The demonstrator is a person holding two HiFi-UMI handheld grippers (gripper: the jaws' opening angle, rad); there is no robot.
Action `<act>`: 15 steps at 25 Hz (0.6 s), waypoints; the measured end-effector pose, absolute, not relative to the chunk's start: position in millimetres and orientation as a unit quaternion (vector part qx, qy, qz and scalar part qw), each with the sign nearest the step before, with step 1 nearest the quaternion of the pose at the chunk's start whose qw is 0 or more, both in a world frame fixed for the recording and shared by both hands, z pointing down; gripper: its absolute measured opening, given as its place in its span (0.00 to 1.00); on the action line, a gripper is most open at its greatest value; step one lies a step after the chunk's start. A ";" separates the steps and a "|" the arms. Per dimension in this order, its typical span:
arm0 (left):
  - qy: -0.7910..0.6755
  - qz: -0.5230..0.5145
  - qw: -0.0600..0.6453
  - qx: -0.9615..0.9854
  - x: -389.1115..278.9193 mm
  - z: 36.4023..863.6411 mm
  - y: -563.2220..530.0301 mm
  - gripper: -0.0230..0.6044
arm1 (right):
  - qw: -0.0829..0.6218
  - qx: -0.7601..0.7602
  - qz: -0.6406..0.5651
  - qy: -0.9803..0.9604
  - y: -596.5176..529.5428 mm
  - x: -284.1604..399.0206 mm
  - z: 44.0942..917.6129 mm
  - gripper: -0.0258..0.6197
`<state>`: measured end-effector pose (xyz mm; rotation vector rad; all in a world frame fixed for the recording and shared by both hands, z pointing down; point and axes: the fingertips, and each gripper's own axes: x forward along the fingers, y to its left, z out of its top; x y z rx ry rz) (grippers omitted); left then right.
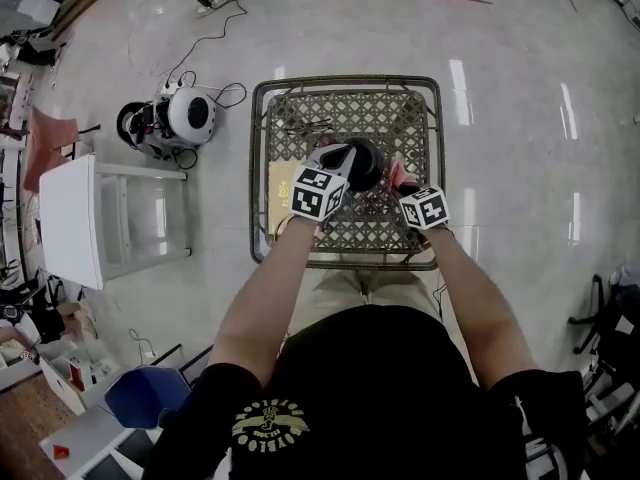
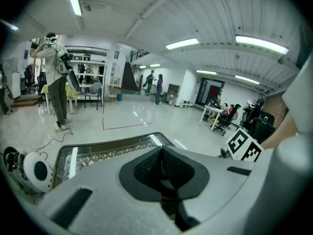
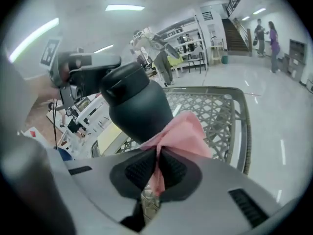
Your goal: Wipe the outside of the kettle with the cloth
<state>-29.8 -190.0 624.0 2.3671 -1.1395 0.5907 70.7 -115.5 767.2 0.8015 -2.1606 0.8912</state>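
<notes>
My right fingers (image 3: 141, 170) are clamped shut on the pink cloth (image 3: 182, 131). It bunches up out of the tips and touches the lower side of the kettle (image 3: 139, 106).

In the right gripper view the kettle sits dead ahead of those fingers, just past them, and it leans. Its bottom end is at frame centre by the cloth and its lid end is toward the upper left. So the long axis runs from centre to upper left. I reckon that's the line the next wipe has to follow, either up the side toward the lid or round the body.

My left fingers (image 2: 146, 168) are closed together too. Their own view shows only the bench (image 2: 107, 146) past the tips, no kettle. In the right gripper view, though, they're right at the kettle's lid end, upper left. They could be pinching a handle there to steady it, but I honestly can't tell.

In the head view the kettle is over the middle of the bench, between both hands, with the cloth on its right side. So the right hand is the one placed to wipe, and the left is nearer the top.
</notes>
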 end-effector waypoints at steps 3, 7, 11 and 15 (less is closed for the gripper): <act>-0.423 0.193 0.212 0.860 -42.5 613.9 -174.2 0.05 | 0.328 0.326 0.337 -0.820 -115.4 89.9 761.4 0.07; -0.433 0.175 0.186 0.864 -63.8 593.1 -139.5 0.05 | 0.332 0.342 0.340 -0.811 -102.7 104.9 761.3 0.07; -0.437 0.168 0.192 0.863 -81.6 585.8 -98.6 0.05 | 0.335 0.357 0.362 -0.793 -81.3 122.3 776.8 0.07; -0.451 0.171 0.215 0.849 -94.8 590.9 -67.4 0.05 | 0.348 0.369 0.369 -0.779 -61.9 145.6 789.7 0.07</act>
